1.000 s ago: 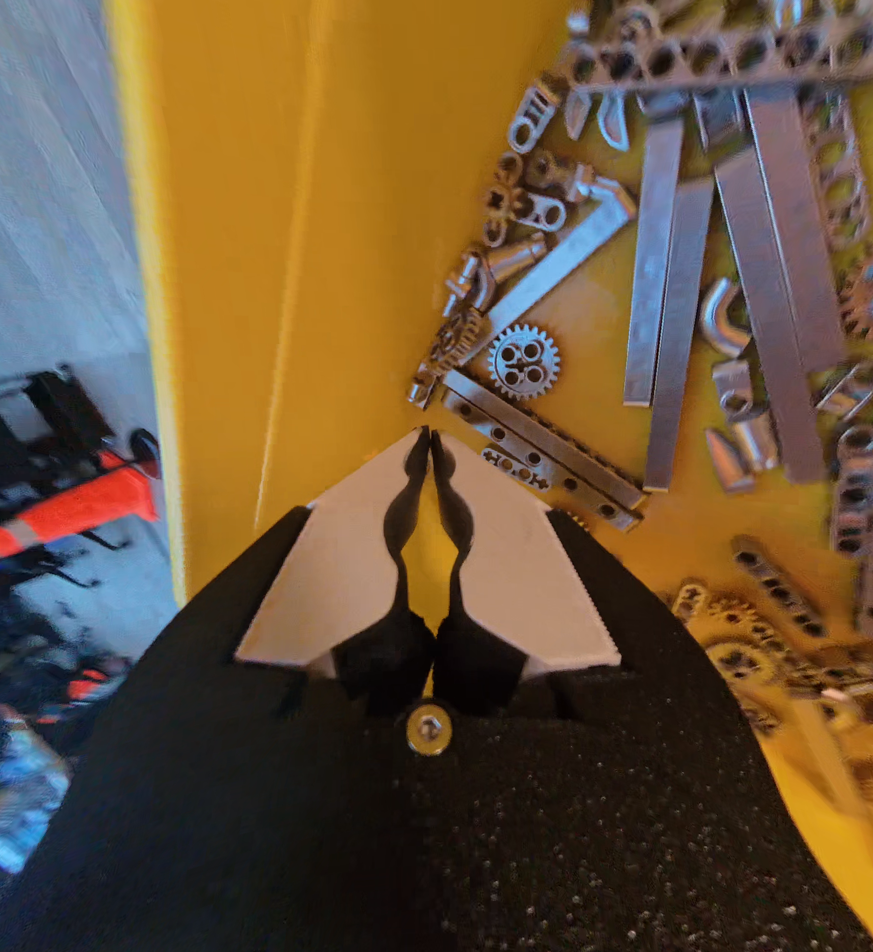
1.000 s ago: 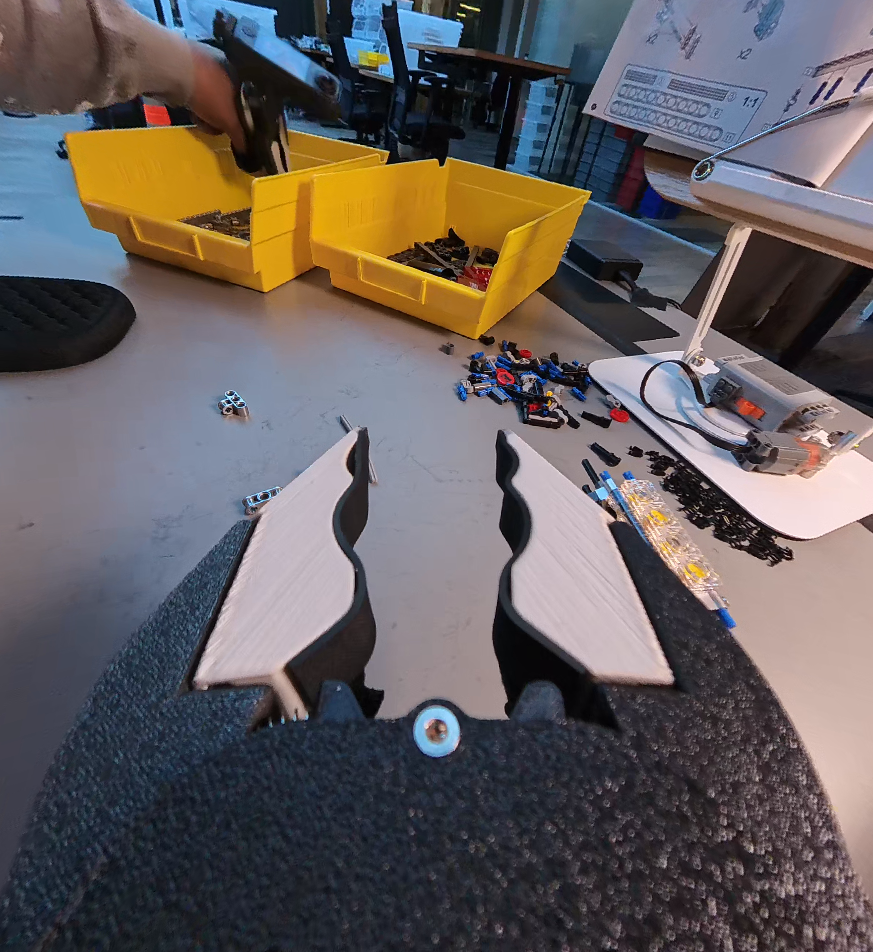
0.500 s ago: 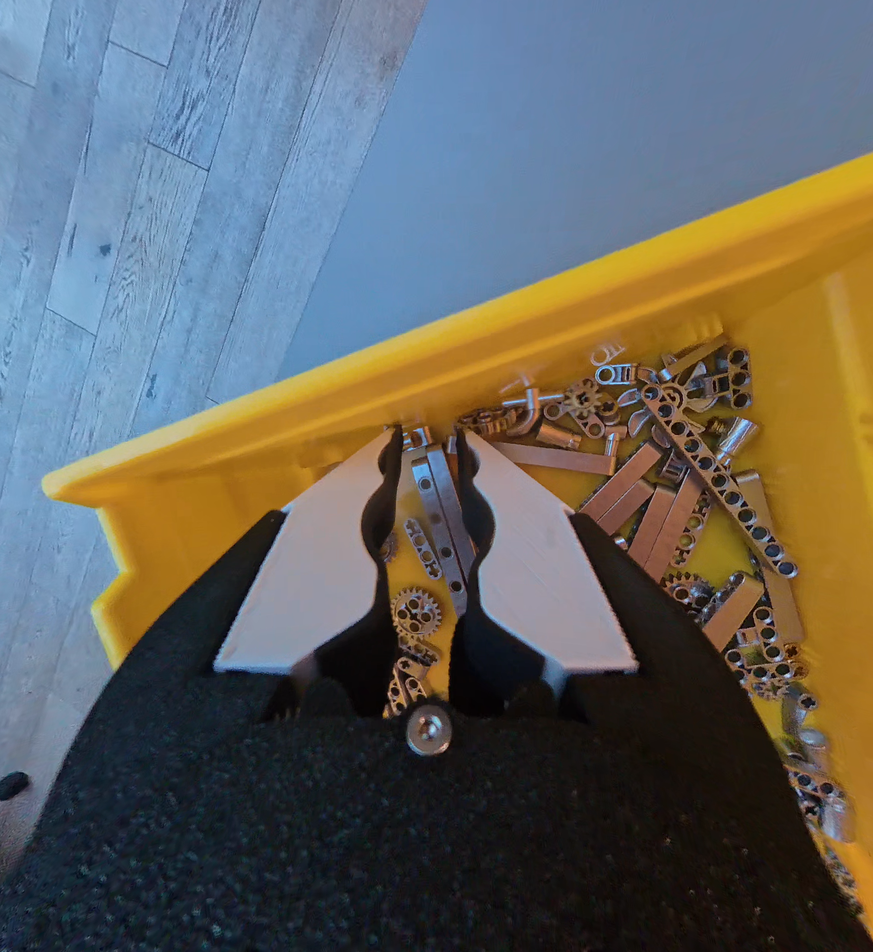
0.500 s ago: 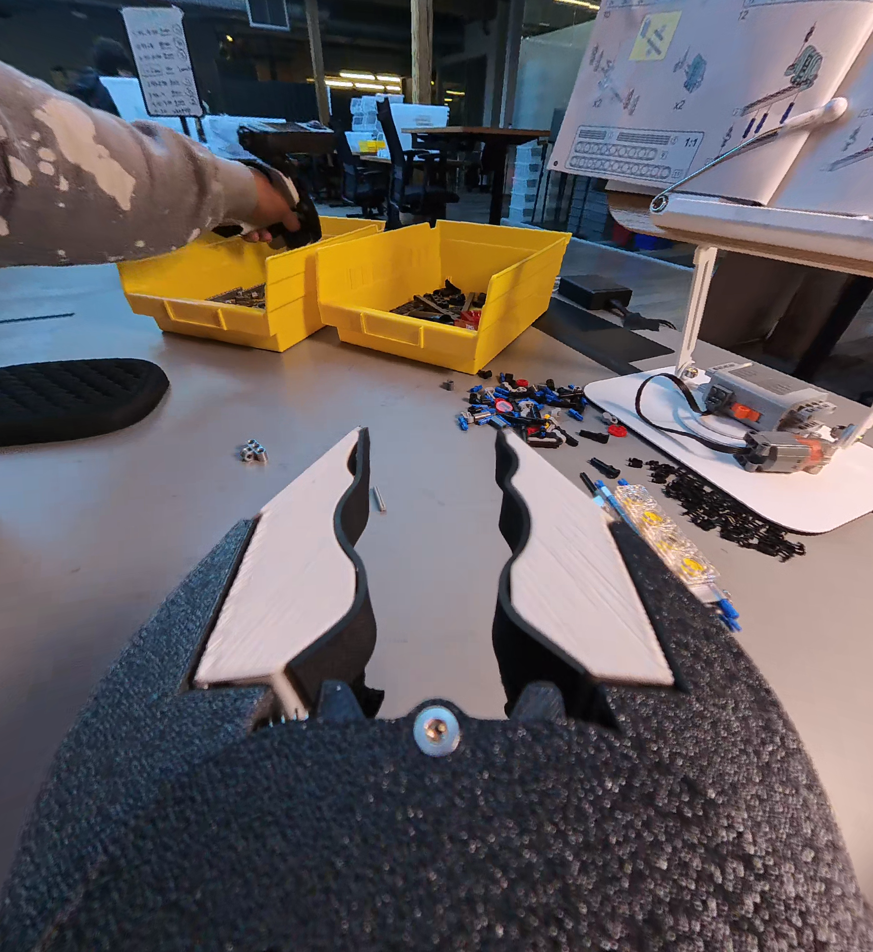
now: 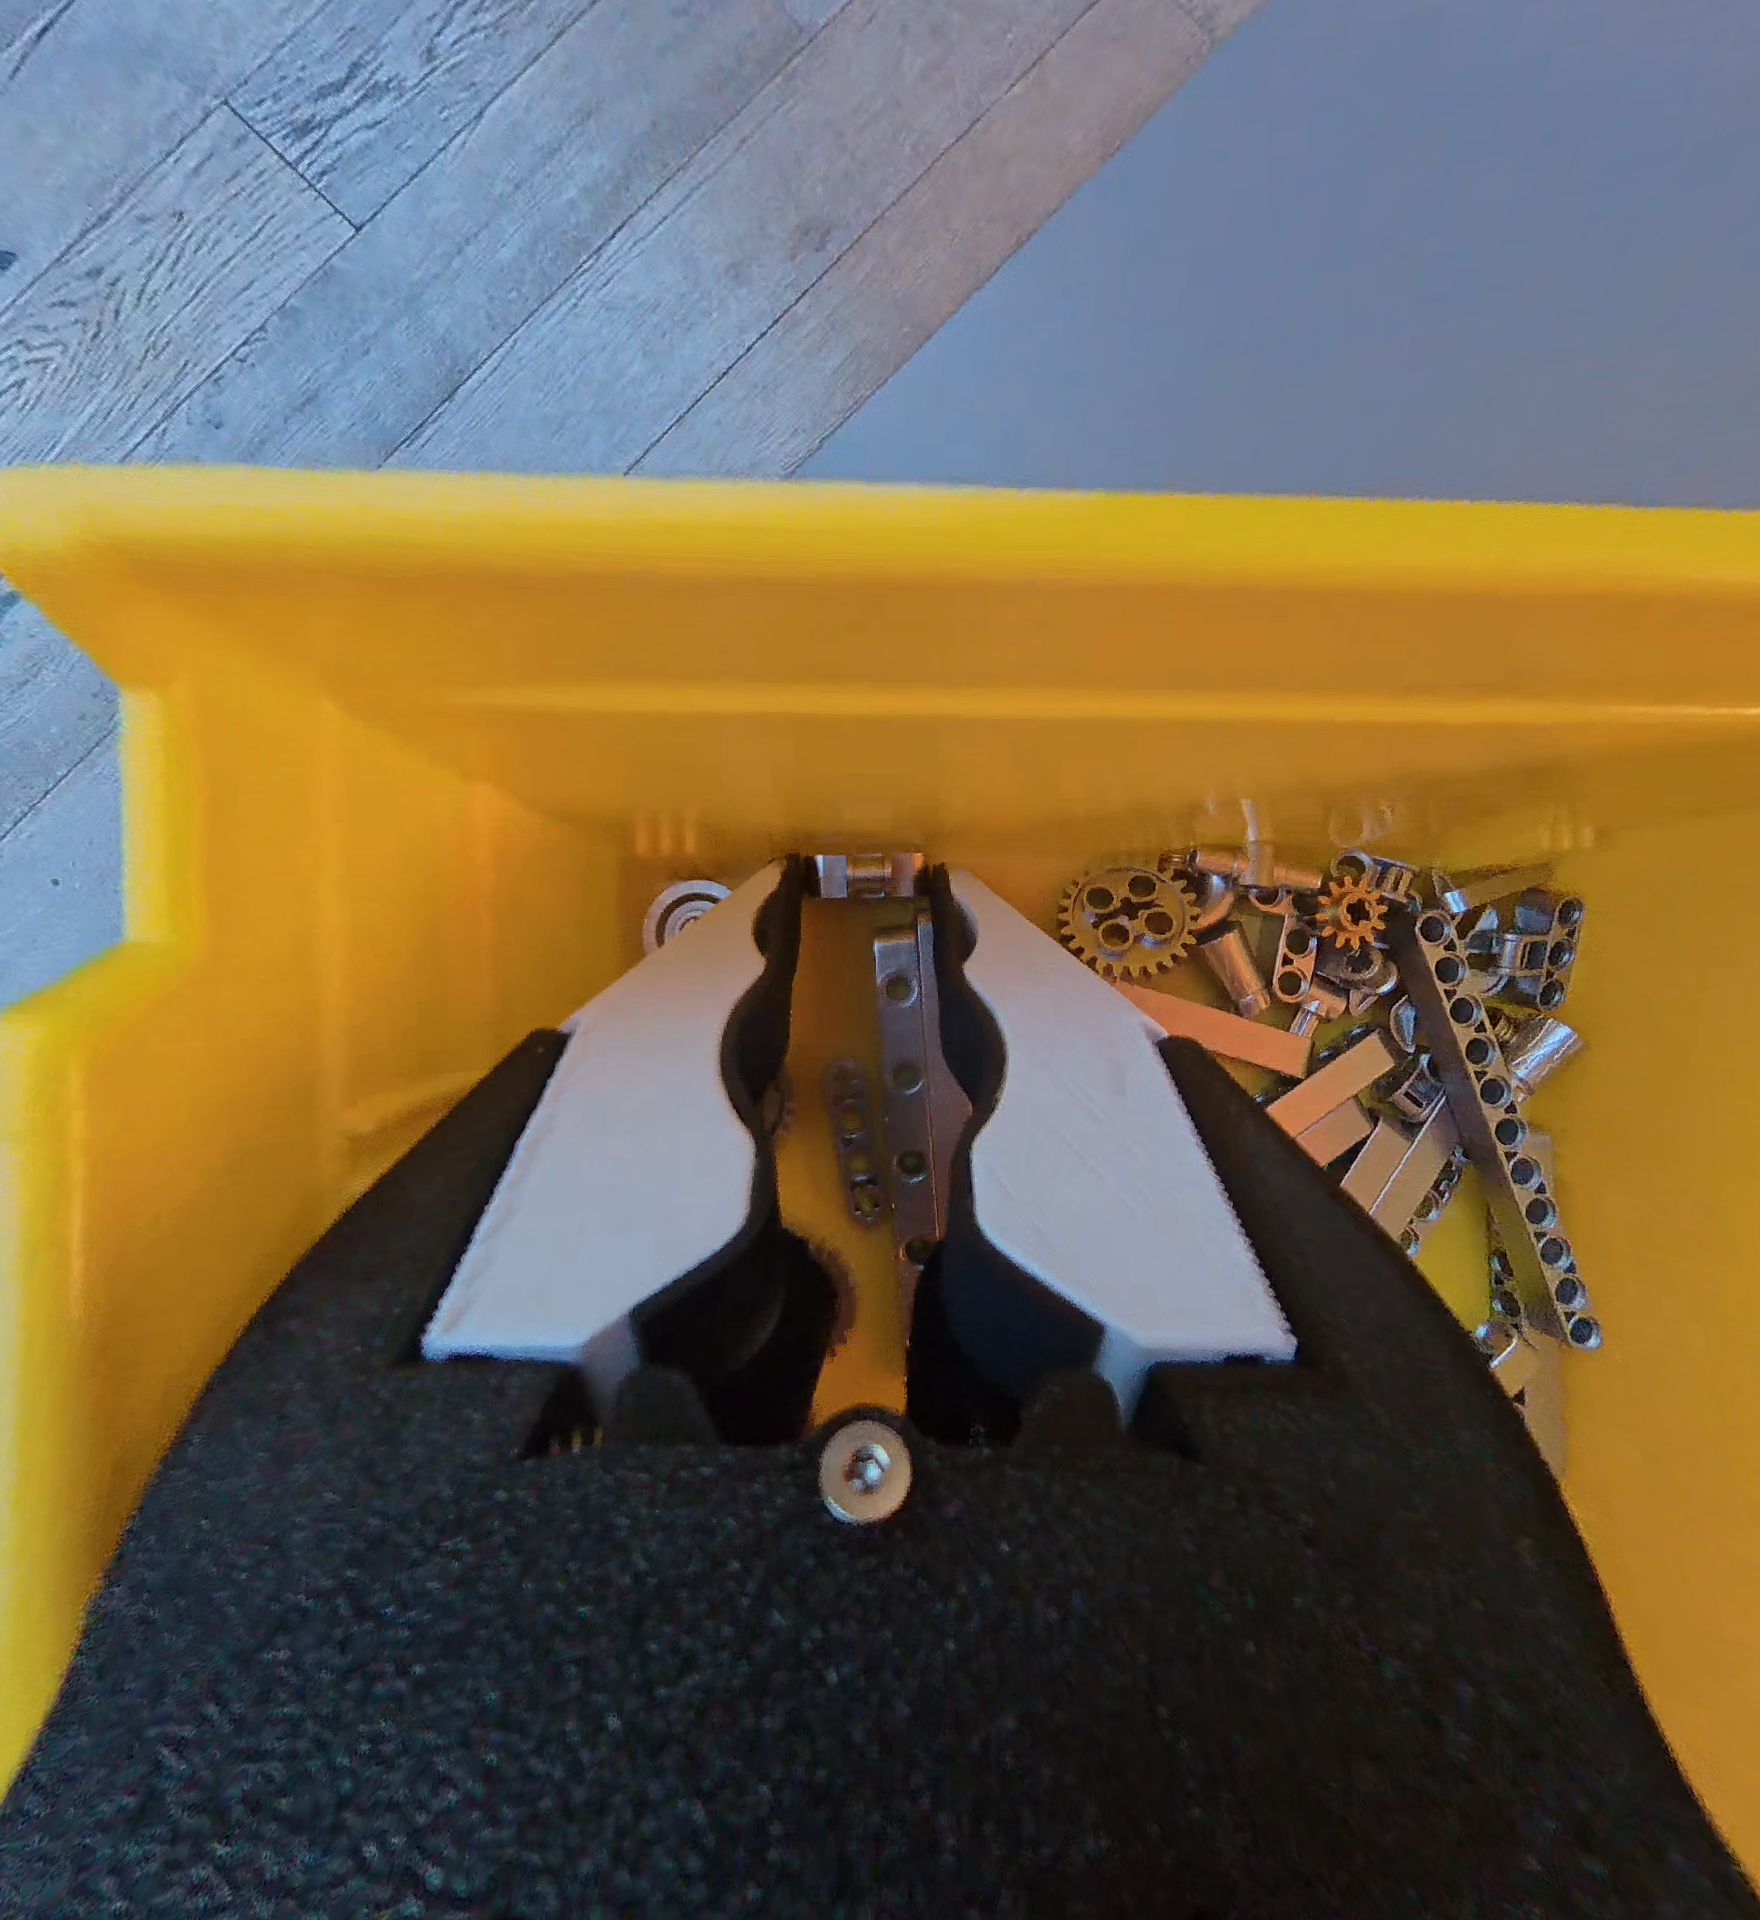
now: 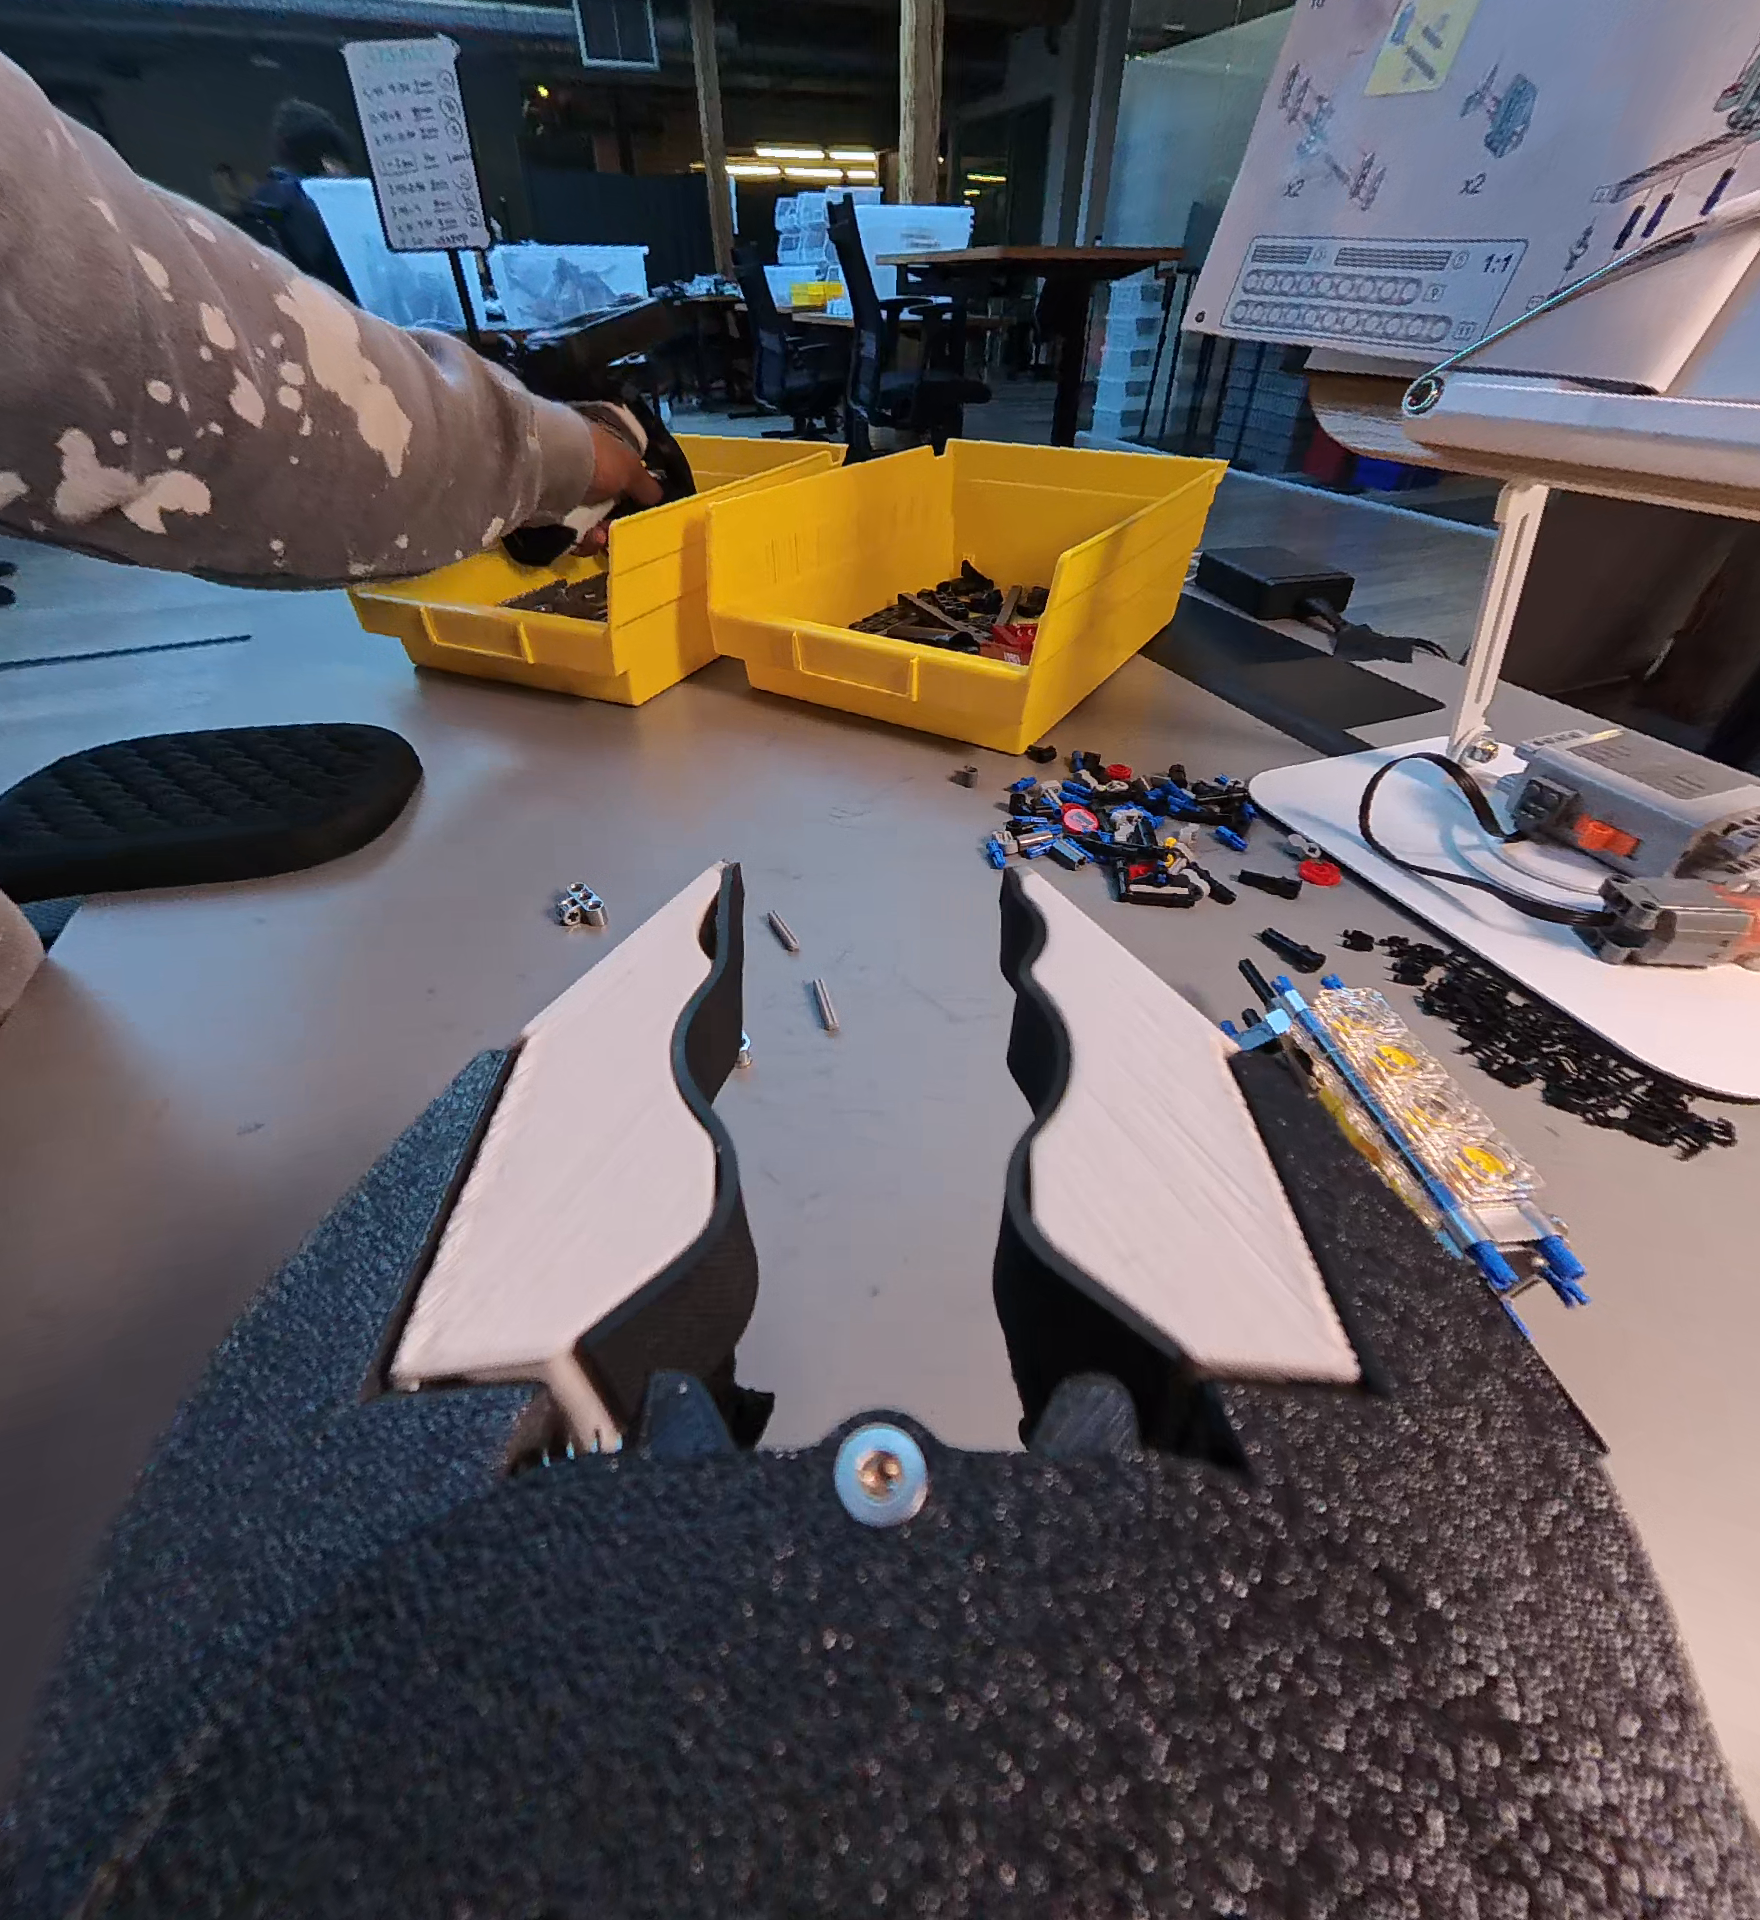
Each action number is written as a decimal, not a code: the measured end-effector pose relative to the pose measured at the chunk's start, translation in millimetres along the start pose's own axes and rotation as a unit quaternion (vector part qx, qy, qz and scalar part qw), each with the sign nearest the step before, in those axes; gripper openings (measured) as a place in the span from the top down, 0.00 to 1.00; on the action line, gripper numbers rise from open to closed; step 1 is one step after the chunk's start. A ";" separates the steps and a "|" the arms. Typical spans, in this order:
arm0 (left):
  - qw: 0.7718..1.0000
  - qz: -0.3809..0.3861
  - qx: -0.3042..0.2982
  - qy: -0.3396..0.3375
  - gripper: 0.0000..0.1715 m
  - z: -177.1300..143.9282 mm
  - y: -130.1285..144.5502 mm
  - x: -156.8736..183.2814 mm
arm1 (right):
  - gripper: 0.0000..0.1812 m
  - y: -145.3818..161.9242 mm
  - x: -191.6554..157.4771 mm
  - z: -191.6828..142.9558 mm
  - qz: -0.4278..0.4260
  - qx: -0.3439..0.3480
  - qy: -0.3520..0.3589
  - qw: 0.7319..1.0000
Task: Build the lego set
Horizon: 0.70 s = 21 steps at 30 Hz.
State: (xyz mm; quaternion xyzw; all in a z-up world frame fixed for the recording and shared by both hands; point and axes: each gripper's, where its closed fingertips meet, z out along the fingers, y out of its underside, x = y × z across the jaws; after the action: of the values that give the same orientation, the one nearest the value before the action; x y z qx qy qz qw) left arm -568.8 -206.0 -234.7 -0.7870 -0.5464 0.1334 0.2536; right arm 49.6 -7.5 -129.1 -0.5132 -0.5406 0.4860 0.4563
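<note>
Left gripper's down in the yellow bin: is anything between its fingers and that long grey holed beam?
Nothing visible. The left gripper is open, straddling the long grey holed beam on the yellow bin floor. A shorter grey holed strip lies beside it, also between the fingers.

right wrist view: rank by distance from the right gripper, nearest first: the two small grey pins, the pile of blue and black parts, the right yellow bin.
From the right gripper:
1. Small grey pins, on the table between its open fingers.
2. Pile of blue and black parts, ahead and to the right.
3. Right yellow bin, farthest, at the back of the table.
</note>
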 end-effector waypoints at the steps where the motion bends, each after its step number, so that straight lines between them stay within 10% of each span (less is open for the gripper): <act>1: 1.000 -0.001 0.006 0.003 0.87 0.3 -0.8 0.1 | 0.74 -0.1 0.1 -0.1 0.001 0.000 0.000 1.000; 10: 0.981 0.073 0.142 0.114 0.87 -62.4 -18.4 48.7 | 0.74 -1.2 -1.9 -0.7 -0.009 -0.005 -0.001 1.000; 21: 0.798 0.248 0.421 0.352 0.87 -291.8 48.5 193.9 | 0.74 -2.3 -7.7 5.5 -0.055 -0.021 0.012 0.998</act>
State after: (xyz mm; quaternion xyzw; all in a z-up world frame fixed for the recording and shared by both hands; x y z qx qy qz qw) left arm -317.0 -113.4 -4.2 -0.7037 -0.0955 0.1226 0.6933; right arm 44.3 -15.5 -127.4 -0.4980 -0.5727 0.4425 0.4778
